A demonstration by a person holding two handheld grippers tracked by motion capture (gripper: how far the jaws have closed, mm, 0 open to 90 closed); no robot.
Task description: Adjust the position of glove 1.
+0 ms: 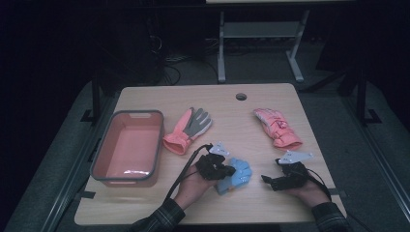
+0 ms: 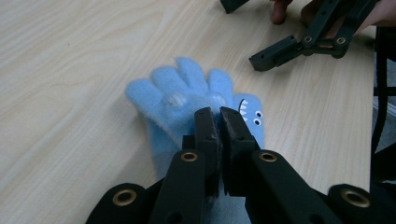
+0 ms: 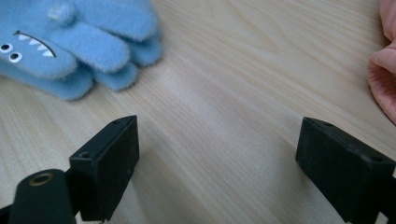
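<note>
Left gripper (image 2: 218, 114) clamped tight on blue monster glove (image 2: 187, 98), pinching fabric near its middle; glove lies flat on wooden table (image 1: 232, 125), front centre. Right gripper (image 3: 217, 158) jaws spread wide, nothing between, resting just right of glove. Red bin (image 1: 126, 146) far left; orange-grey glove (image 1: 188, 129), pink glove (image 1: 277, 126) behind.

Around the blue glove (image 1: 235, 176), bare worktop (image 1: 241, 130) lies open beyond it; the red bin (image 1: 126, 147) blocks far left, the right claw (image 1: 267, 181) stands just right.
</note>
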